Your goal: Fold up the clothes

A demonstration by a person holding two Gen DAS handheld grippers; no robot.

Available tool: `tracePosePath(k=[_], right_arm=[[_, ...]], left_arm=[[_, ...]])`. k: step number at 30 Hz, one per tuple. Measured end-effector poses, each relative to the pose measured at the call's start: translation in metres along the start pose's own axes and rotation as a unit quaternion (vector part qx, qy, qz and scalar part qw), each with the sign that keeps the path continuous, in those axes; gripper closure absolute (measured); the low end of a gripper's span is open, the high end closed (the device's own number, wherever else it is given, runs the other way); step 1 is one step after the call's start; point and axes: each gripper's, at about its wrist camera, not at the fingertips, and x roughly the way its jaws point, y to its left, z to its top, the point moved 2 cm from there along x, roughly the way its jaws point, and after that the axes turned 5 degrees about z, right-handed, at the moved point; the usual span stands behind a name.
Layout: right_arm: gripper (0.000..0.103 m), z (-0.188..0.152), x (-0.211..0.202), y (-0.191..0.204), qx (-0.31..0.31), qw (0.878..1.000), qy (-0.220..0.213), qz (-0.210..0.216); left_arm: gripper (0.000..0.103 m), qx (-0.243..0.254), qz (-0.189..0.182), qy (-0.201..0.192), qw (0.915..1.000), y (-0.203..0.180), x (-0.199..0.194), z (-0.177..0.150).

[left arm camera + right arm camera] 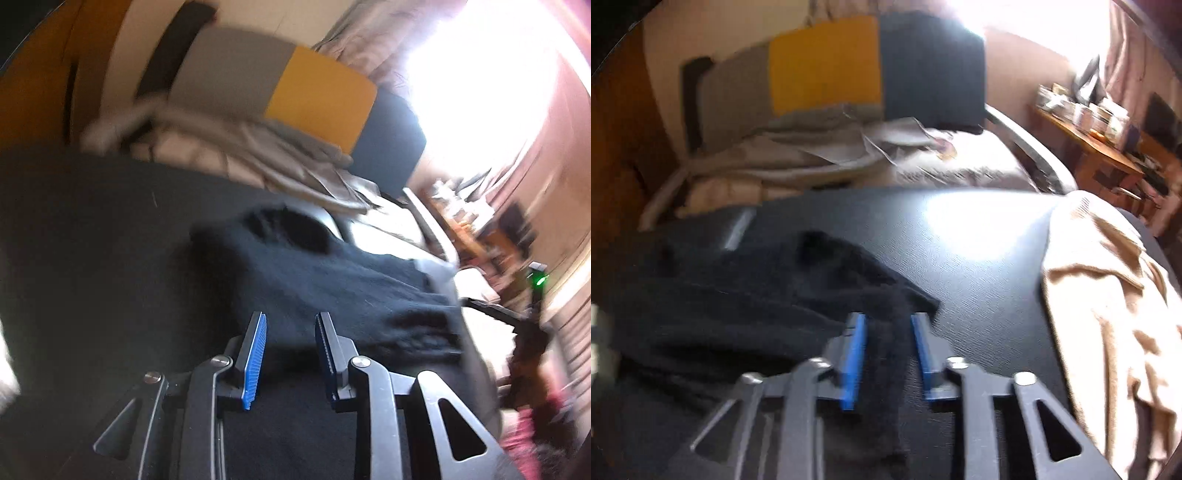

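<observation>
A black knit garment (332,280) lies bunched on a black table (92,229). It also shows in the right wrist view (738,306), spread over the left of the table (979,240). My left gripper (290,321) is open, its blue pads (255,354) apart over the garment's near edge, nothing between them. My right gripper (888,321) is open with a strip of the black garment lying between its blue pads (854,354). Both views are blurred by motion.
A beige garment (1108,314) lies heaped at the table's right edge. Behind the table is a bed with grey-beige bedding (812,155) and a grey, yellow and navy headboard (827,62). A cluttered wooden desk (1100,129) stands at the right.
</observation>
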Motion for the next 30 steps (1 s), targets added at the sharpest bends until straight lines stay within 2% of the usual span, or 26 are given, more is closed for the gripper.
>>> tracePosePath(k=[2, 4, 6, 7, 10, 12, 13, 16, 17, 18, 20, 23, 26, 28, 30], right_arm=[[0.047, -0.005, -0.007, 0.017, -0.018, 0.998, -0.001, 0.057], [0.045, -0.012, -0.01, 0.037, -0.048, 0.995, -0.002, 0.086], [0.042, -0.018, -0.005, 0.053, -0.089, 0.994, 0.005, 0.066], [0.042, -0.021, -0.002, 0.061, -0.108, 0.993, 0.008, 0.056], [0.041, -0.025, 0.012, 0.06, -0.098, 0.993, 0.022, 0.057], [0.041, -0.027, 0.021, 0.06, -0.09, 0.994, 0.032, 0.057], [0.041, -0.029, 0.025, 0.059, -0.087, 0.994, 0.036, 0.057], [0.041, -0.032, 0.039, 0.059, -0.076, 0.994, 0.05, 0.058], [0.041, -0.034, 0.043, 0.059, -0.073, 0.994, 0.055, 0.058], [0.041, -0.035, 0.048, 0.058, -0.069, 0.994, 0.059, 0.058], [0.041, -0.039, 0.05, 0.055, -0.056, 0.995, 0.053, 0.064], [0.041, -0.038, 0.046, 0.052, -0.046, 0.996, 0.051, 0.065], [0.041, -0.042, 0.043, 0.048, -0.038, 0.994, 0.061, 0.079], [0.04, -0.046, 0.039, 0.049, -0.043, 0.993, 0.06, 0.087], [0.039, -0.048, 0.038, 0.051, -0.054, 0.993, 0.063, 0.088]], left_arm=[[0.076, -0.076, -0.052, 0.022, 0.9955, 0.02, 0.002, -0.017], [0.075, -0.148, -0.09, 0.026, 0.9846, 0.039, 0.007, -0.033], [0.075, -0.187, -0.104, 0.025, 0.9765, 0.048, 0.015, -0.045], [0.074, -0.191, -0.117, 0.022, 0.9744, 0.046, 0.019, -0.047], [0.071, -0.204, -0.157, 0.006, 0.9662, 0.039, 0.03, -0.043], [0.061, -0.223, -0.167, -0.018, 0.9603, 0.042, 0.034, -0.034], [0.06, -0.235, -0.168, -0.027, 0.9569, 0.045, 0.038, -0.03], [0.059, -0.285, -0.157, -0.025, 0.9453, 0.061, 0.057, -0.021], [0.066, -0.295, -0.152, -0.027, 0.9429, 0.065, 0.06, -0.018], [0.071, -0.285, -0.143, -0.039, 0.9471, 0.063, 0.055, -0.014], [0.097, -0.264, -0.125, -0.063, 0.9544, 0.059, 0.045, -0.006], [0.098, -0.223, -0.087, -0.095, 0.9664, 0.052, 0.026, 0.004], [0.099, -0.196, -0.033, -0.087, 0.9762, 0.054, 0.015, -0.004], [0.096, -0.193, -0.006, -0.06, 0.9794, 0.063, 0.019, -0.013], [0.084, -0.21, 0.015, -0.024, 0.9773, 0.068, 0.03, -0.023]])
